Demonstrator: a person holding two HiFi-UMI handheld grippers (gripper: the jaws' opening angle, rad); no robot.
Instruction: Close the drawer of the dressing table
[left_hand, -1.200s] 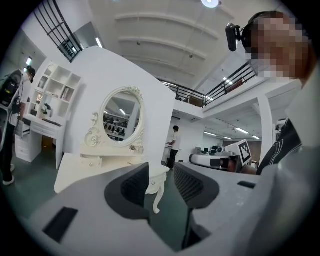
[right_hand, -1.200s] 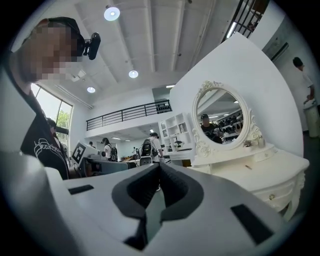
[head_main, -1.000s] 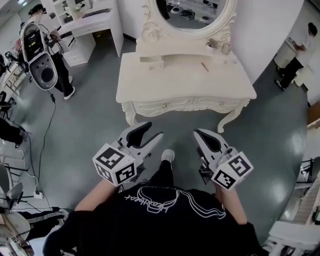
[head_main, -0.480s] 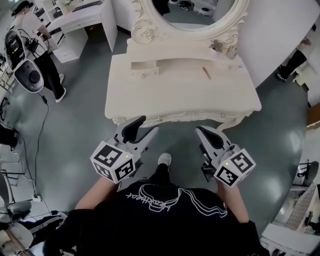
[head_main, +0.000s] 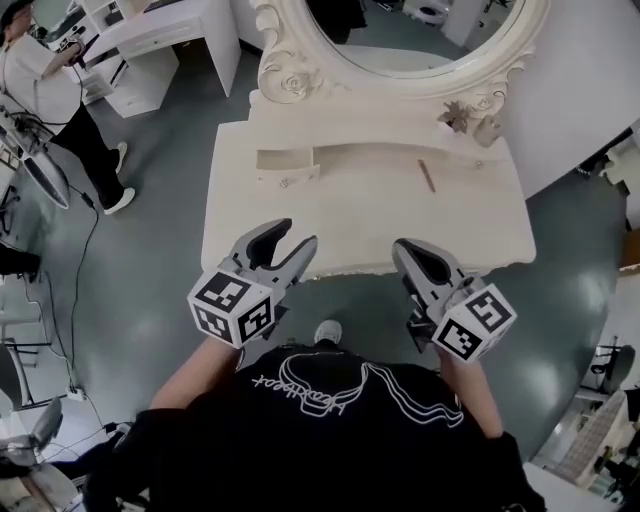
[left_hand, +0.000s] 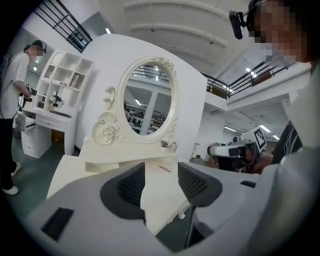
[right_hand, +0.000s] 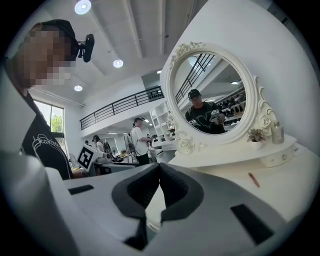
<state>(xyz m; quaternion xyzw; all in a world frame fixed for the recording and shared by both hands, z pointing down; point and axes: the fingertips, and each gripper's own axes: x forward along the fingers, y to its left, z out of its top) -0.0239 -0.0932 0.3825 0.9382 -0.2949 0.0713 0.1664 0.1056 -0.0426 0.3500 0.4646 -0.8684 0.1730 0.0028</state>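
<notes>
The cream dressing table (head_main: 360, 225) stands right in front of me, its oval mirror (head_main: 400, 40) at the back. On the left of its raised shelf a small drawer (head_main: 287, 168) sticks out, open; in the left gripper view that drawer (left_hand: 102, 165) shows below the mirror frame. My left gripper (head_main: 295, 235) hangs over the table's front edge, below the drawer, open and empty (left_hand: 160, 172). Over the front edge further right is my right gripper (head_main: 408, 248), with its jaws meeting at the tips and nothing held (right_hand: 159, 167).
A thin reddish stick (head_main: 427, 176) lies on the tabletop at the right. A small potted plant and a bottle (head_main: 472, 115) stand on the shelf's right end. A person (head_main: 45, 90) stands far left by a white desk (head_main: 150, 40). A cable (head_main: 85, 260) runs over the grey floor.
The view has closed in on the dressing table. Both grippers, earlier over the floor short of it, now reach over its front edge. Their jaws look unchanged.
</notes>
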